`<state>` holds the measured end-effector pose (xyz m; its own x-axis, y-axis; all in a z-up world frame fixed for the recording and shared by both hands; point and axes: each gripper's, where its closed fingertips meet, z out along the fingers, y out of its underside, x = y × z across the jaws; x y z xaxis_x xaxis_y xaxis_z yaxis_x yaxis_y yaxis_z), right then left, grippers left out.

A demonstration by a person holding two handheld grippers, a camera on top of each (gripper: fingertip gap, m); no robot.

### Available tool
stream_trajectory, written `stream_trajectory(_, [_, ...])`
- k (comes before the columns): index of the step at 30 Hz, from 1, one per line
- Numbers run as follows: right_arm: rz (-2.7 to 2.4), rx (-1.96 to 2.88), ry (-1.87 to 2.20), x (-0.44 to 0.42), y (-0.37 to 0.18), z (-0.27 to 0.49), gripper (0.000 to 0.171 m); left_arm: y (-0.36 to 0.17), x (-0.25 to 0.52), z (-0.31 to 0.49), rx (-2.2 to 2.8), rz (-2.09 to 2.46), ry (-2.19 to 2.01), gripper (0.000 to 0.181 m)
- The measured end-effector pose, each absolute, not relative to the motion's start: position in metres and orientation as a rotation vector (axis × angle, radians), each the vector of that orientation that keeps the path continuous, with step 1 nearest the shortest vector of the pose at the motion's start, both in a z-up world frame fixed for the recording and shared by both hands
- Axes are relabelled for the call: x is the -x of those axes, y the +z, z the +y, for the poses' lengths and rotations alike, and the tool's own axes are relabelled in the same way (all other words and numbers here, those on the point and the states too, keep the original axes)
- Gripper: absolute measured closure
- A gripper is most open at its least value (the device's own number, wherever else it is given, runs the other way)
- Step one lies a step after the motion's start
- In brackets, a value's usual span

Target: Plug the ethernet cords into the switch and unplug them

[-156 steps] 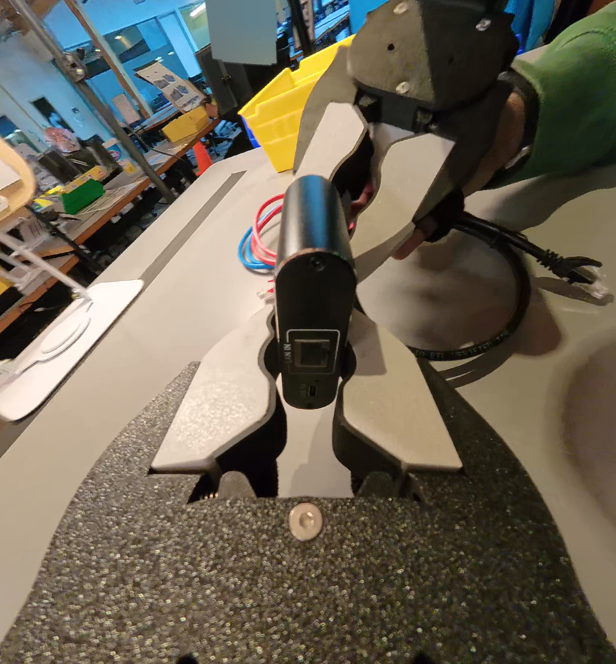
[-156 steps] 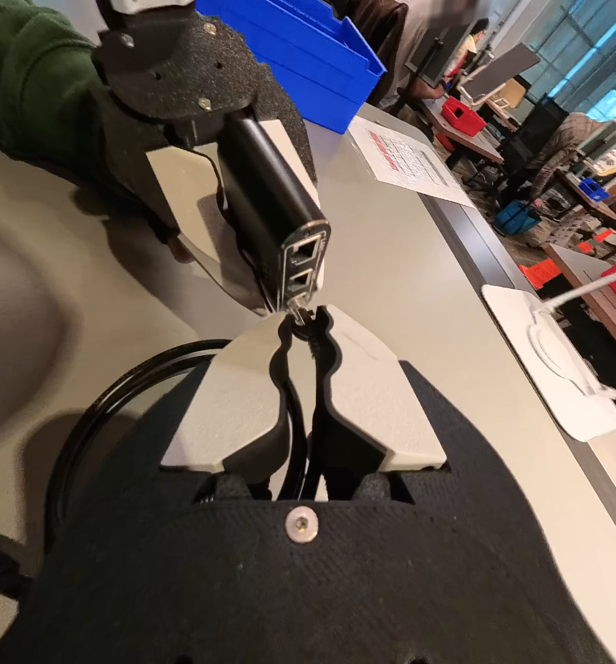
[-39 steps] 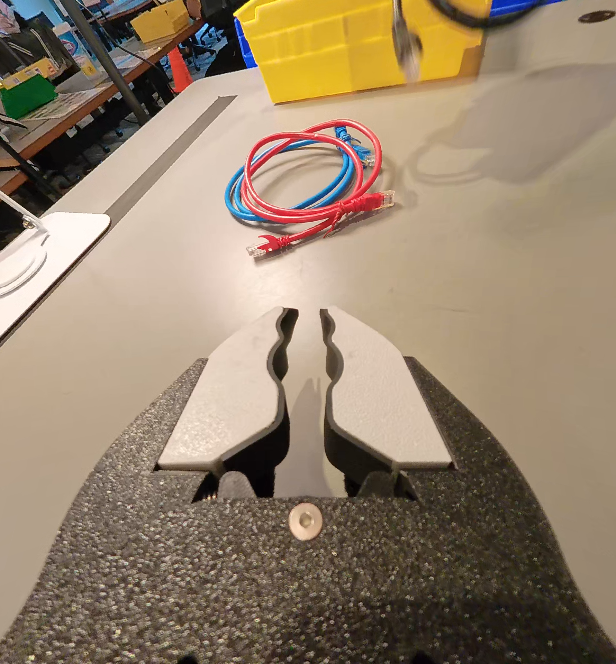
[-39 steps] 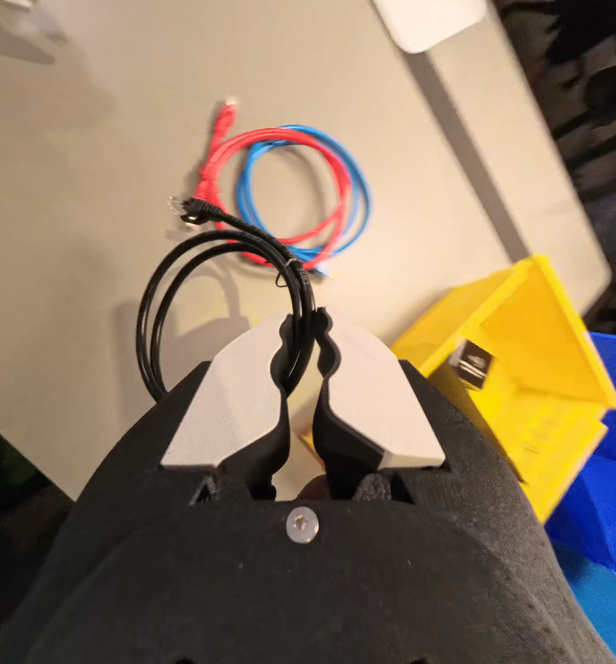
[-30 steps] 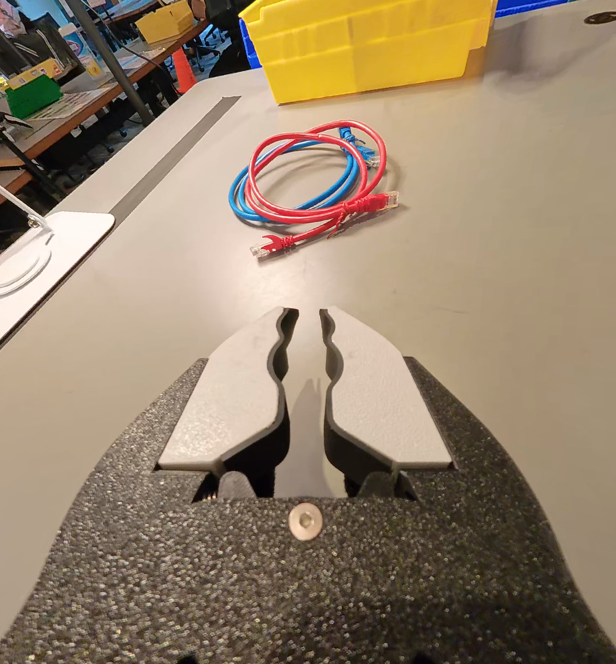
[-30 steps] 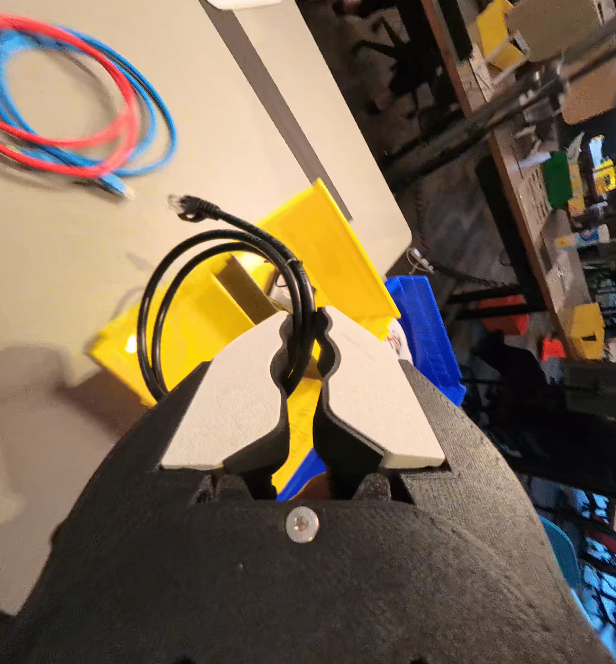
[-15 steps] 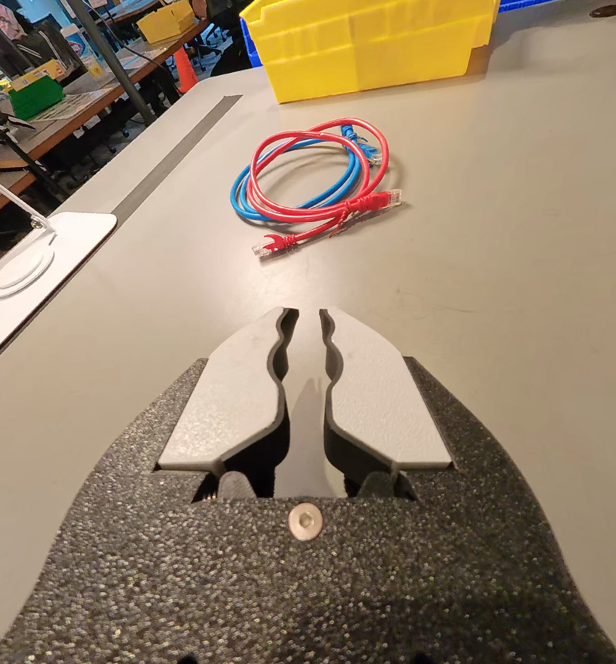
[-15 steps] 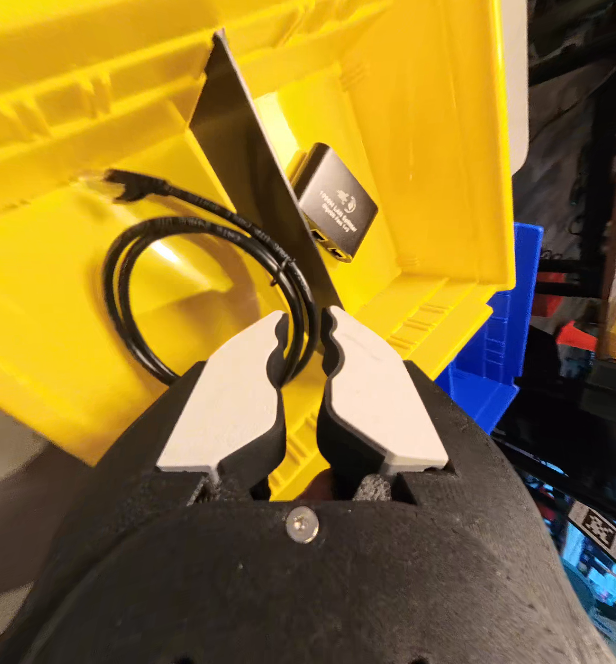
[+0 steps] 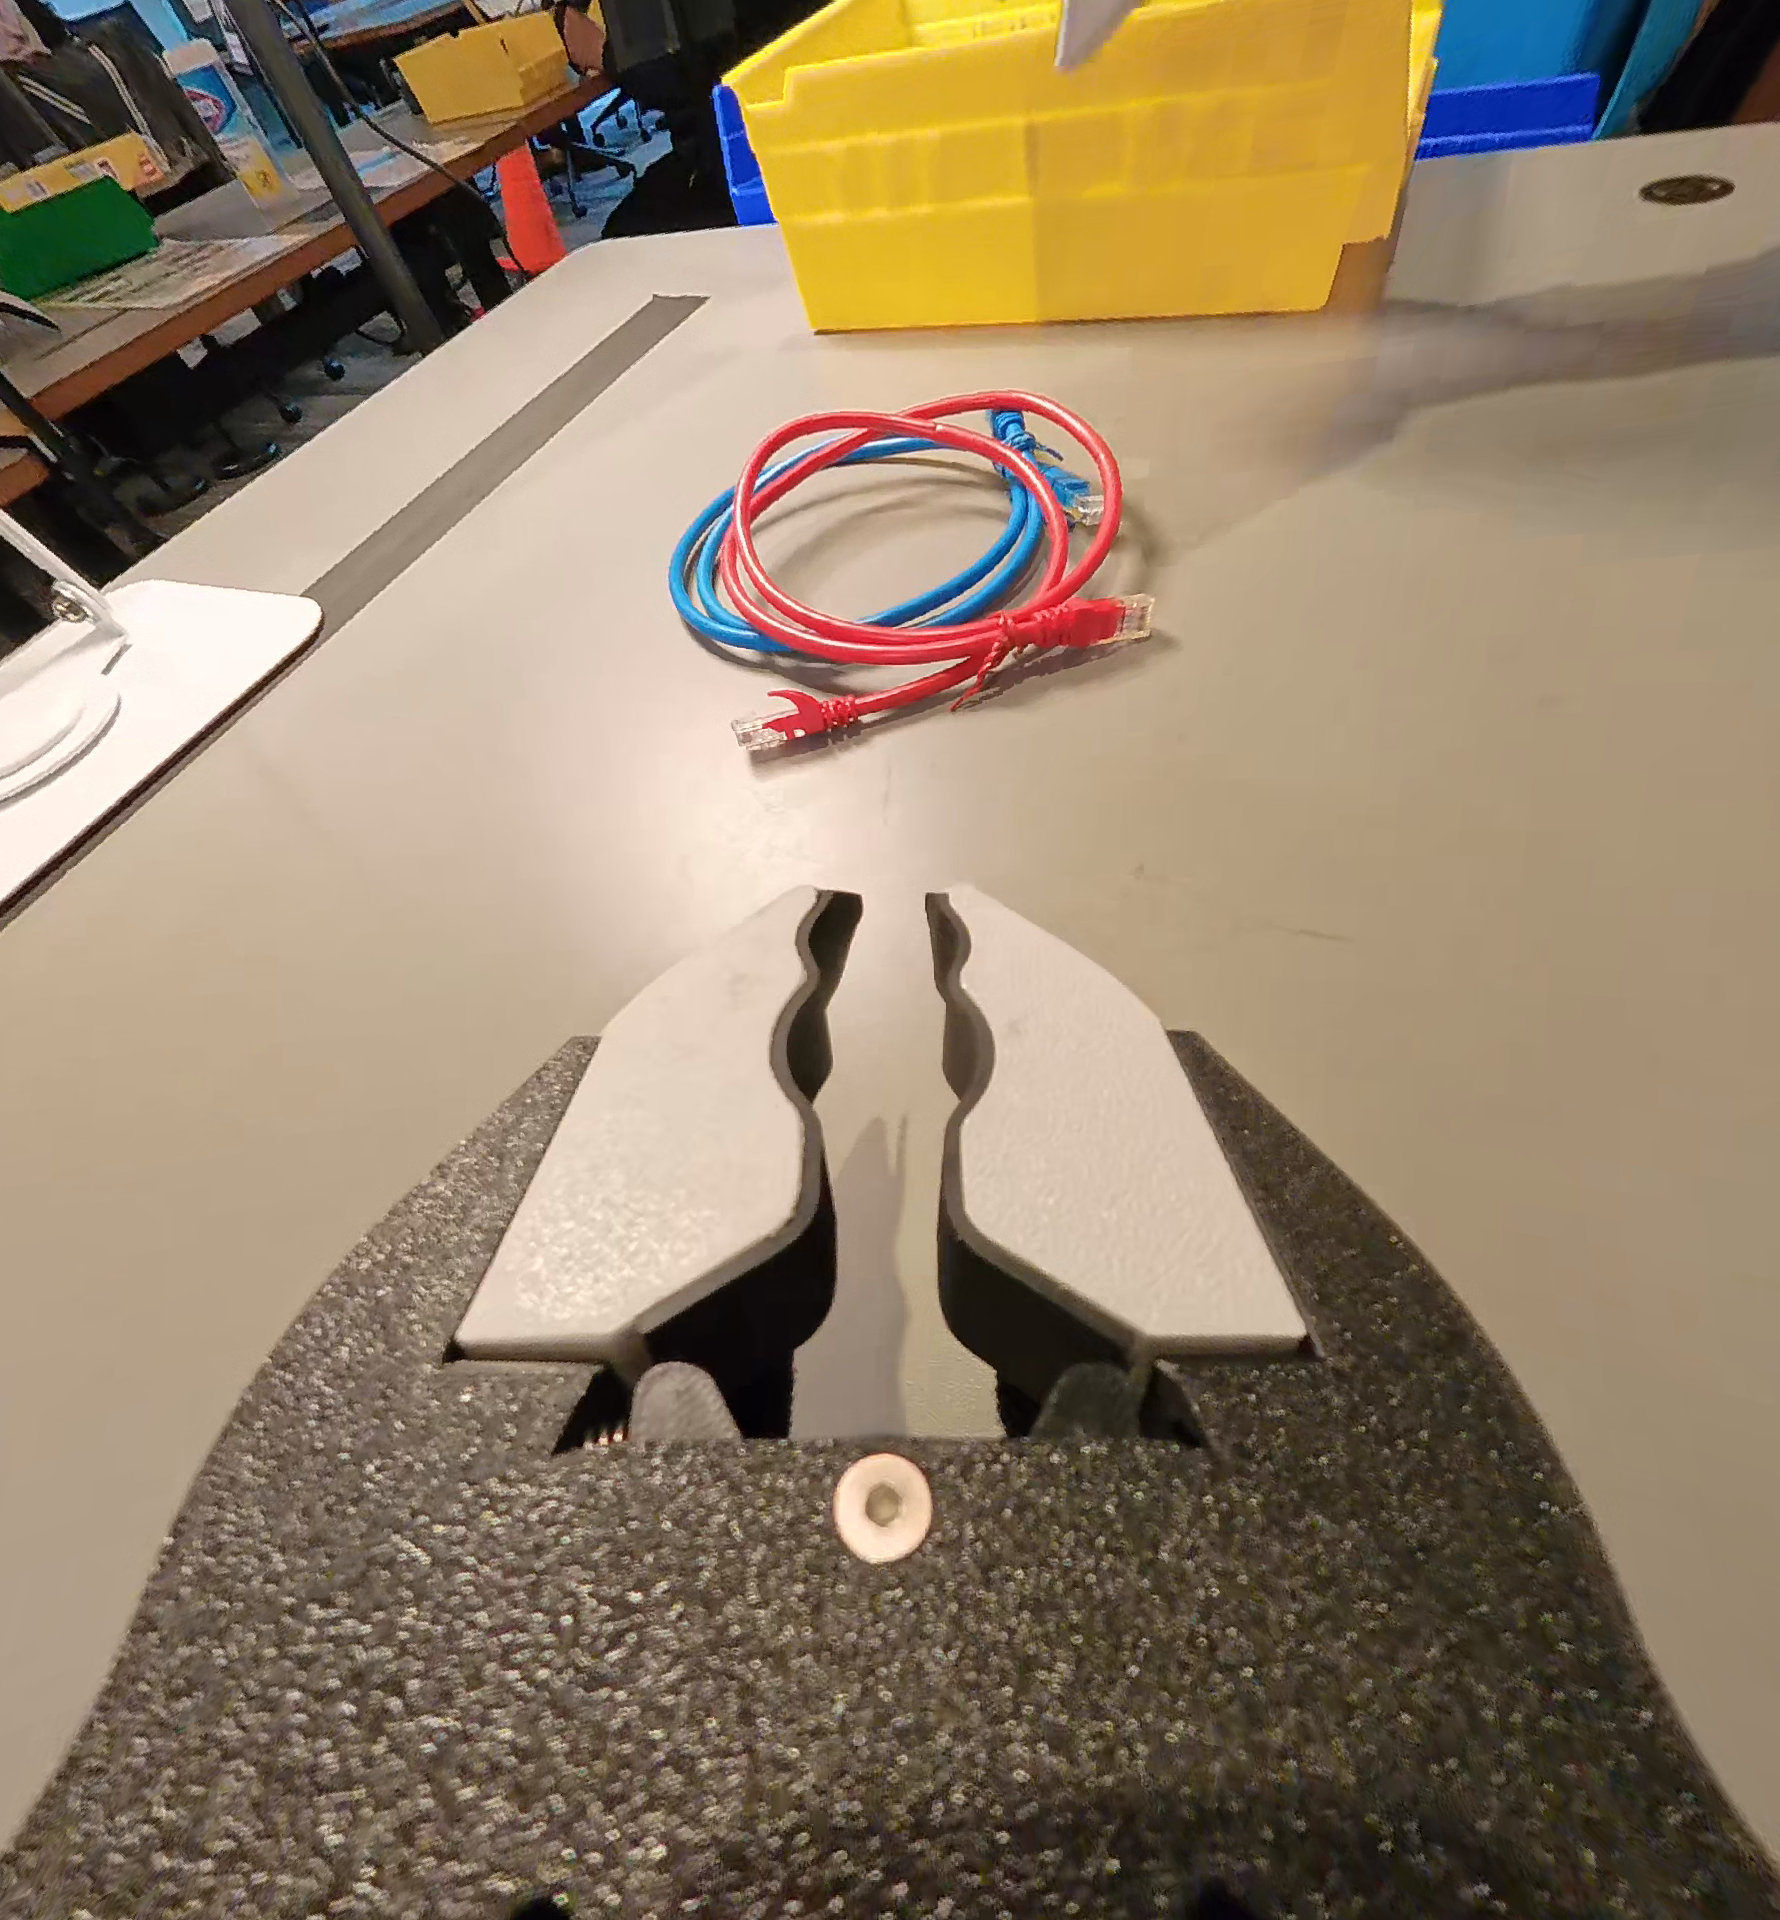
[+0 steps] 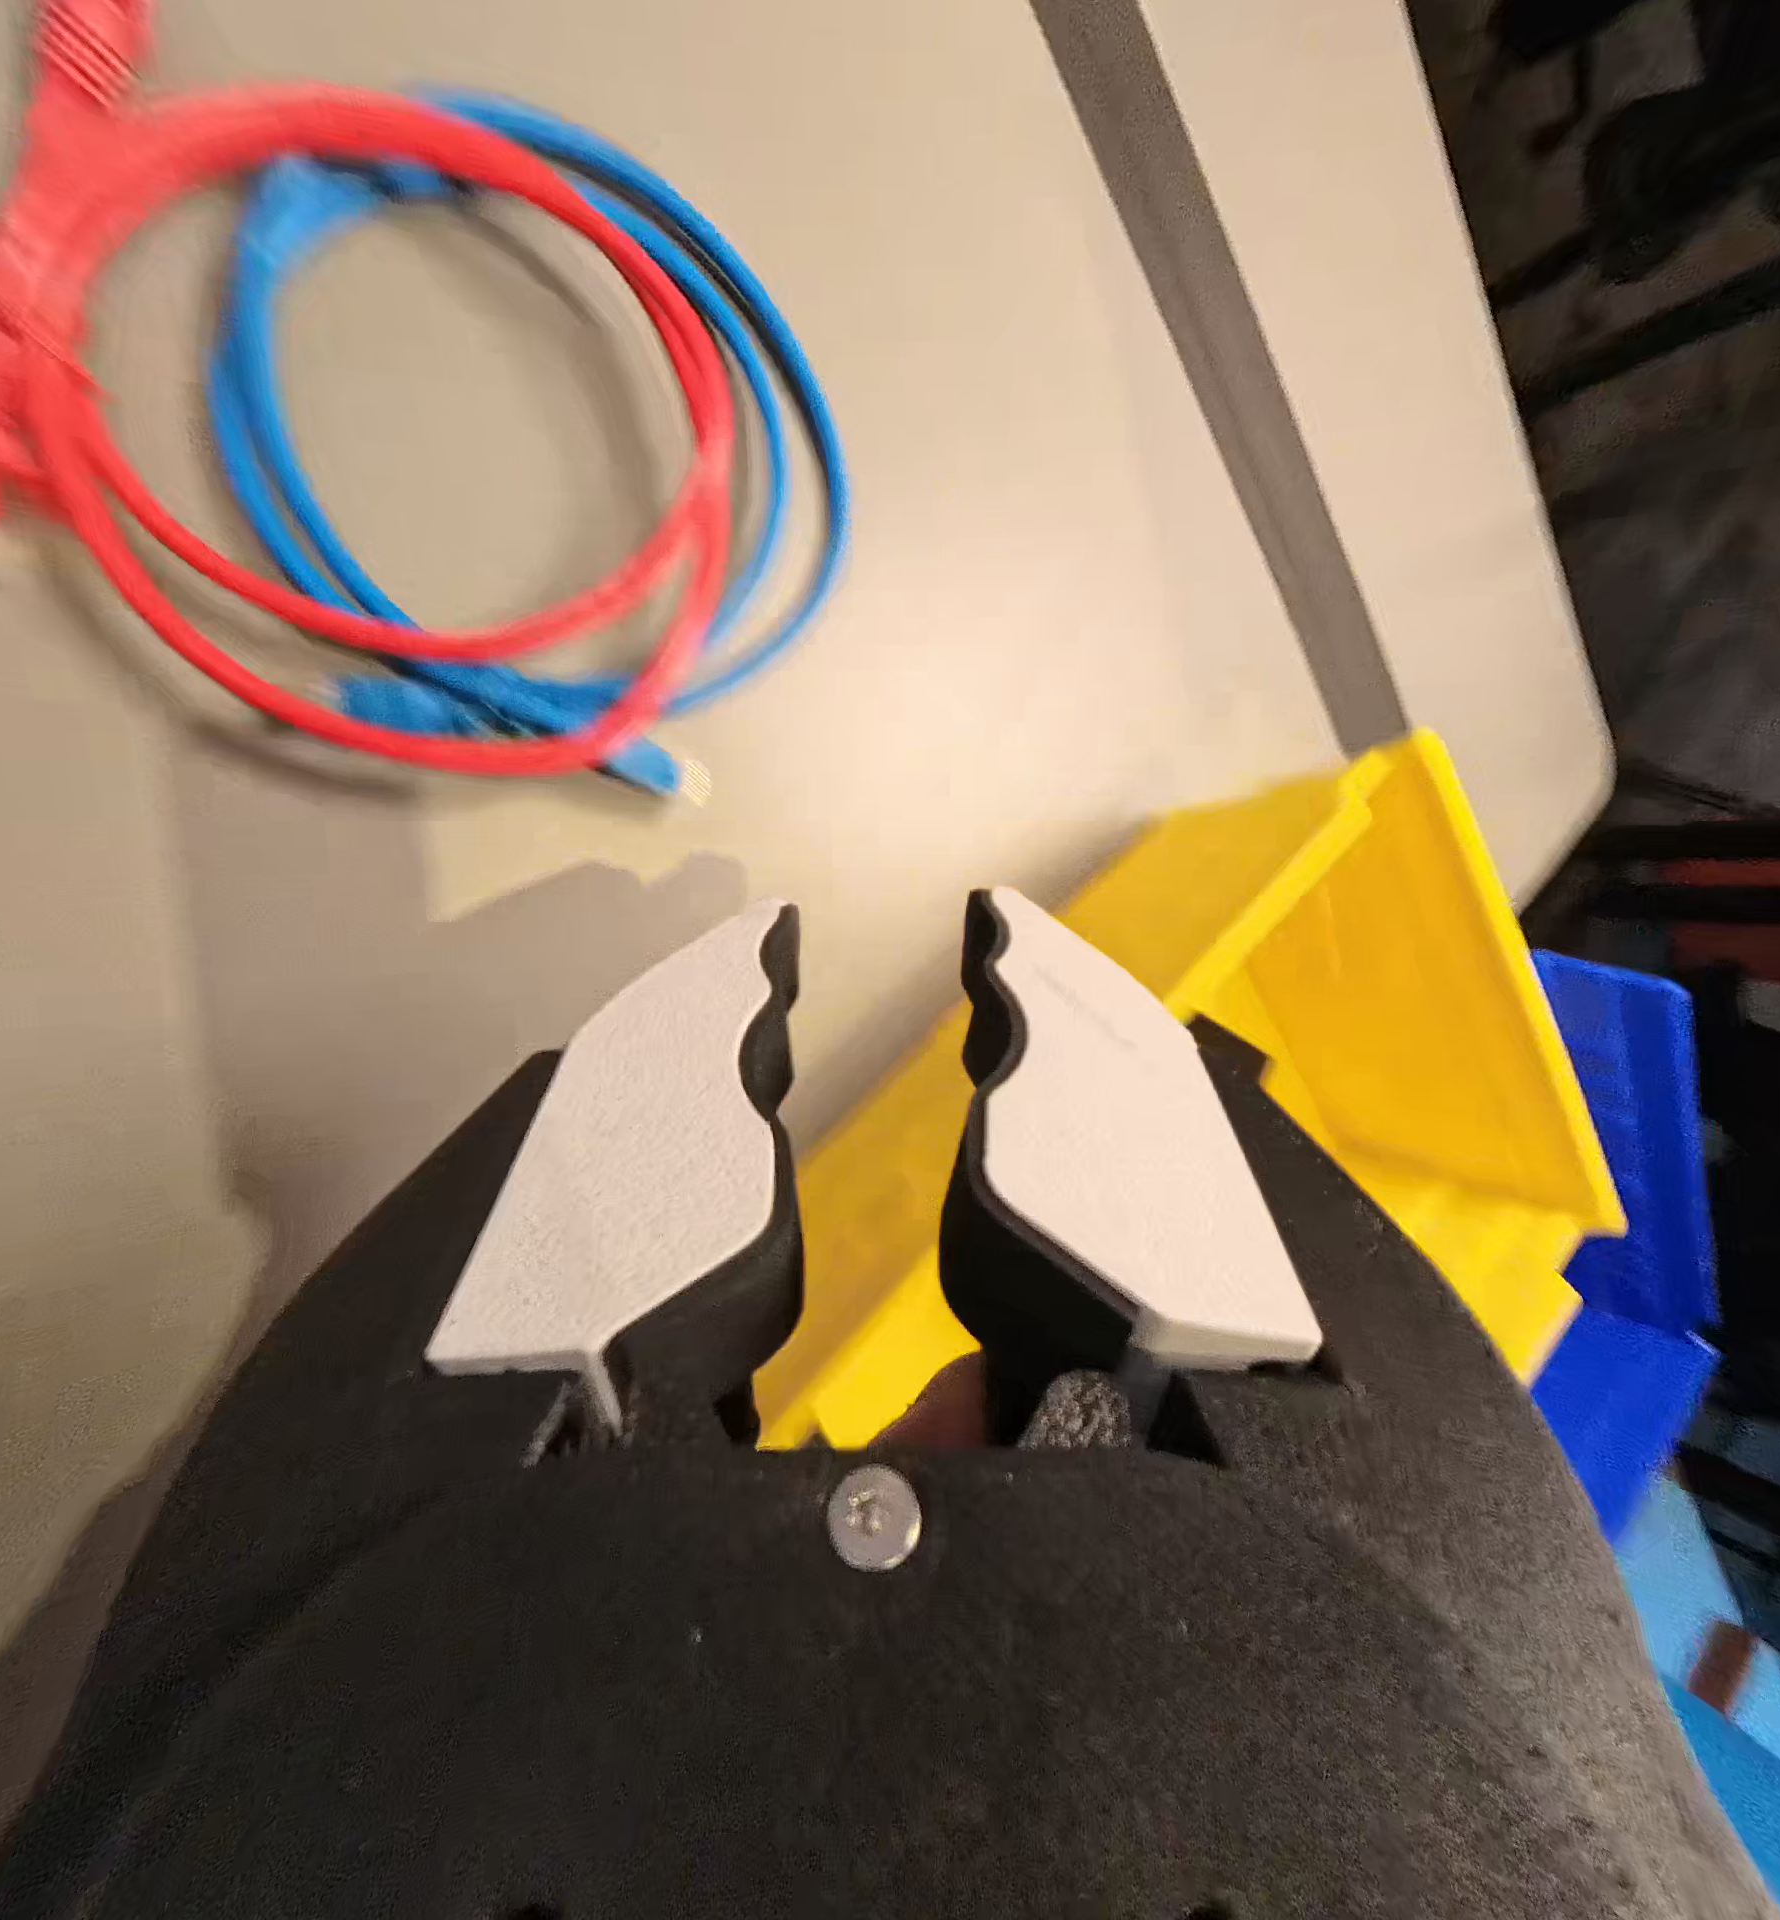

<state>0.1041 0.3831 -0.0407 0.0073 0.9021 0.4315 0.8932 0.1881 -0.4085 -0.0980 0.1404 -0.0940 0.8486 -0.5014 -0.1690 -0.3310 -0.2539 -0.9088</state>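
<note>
- Grey worktop (image 9: pixel 1385 935) carries coiled red cord (image 9: pixel 927 634) and blue cord (image 9: pixel 1021 530) at 12 o'clock.
- Left gripper (image 9: pixel 894 904): fingers narrowly parted, empty.
- Right gripper (image 10: pixel 881 920): fingers spread, empty, over yellow bin (image 10: pixel 1385 1039).

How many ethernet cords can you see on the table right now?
2: a red ethernet cord and a blue ethernet cord, coiled together on the grey table in front of the yellow bin. Others may be hidden inside the bin.
</note>
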Motion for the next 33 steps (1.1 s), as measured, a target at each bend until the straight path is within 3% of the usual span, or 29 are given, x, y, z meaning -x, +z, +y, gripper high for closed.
stream_trajectory(5, [-1.896,1.754,0.211,-0.040,-0.070,0.350,0.131,-0.097,0.096,0.140,1.868,0.653,-0.156,0.164])
stream_trajectory(11, [-1.916,1.944,0.113,-0.017,-0.128,0.369,0.127,-0.098,0.095,0.140,1.869,0.663,-0.146,0.164])
stream_trajectory(14, [-1.931,1.991,0.001,-0.021,-0.145,0.373,0.136,-0.098,0.095,0.140,1.872,0.663,-0.144,0.164])
stream_trajectory(15, [-1.927,1.972,-0.050,-0.022,-0.146,0.377,0.147,-0.098,0.095,0.140,1.872,0.663,-0.145,0.165])
stream_trajectory(20, [-1.866,1.907,-0.041,-0.022,-0.123,0.378,0.164,-0.099,0.094,0.139,1.876,0.676,-0.142,0.165])
stream_trajectory(28, [-1.769,1.826,0.126,-0.046,-0.056,0.371,0.165,-0.101,0.093,0.139,1.883,0.688,-0.134,0.165])
stream_trajectory(33, [-1.643,1.752,0.232,-0.078,0.017,0.370,0.165,-0.101,0.093,0.140,1.884,0.683,-0.136,0.165])
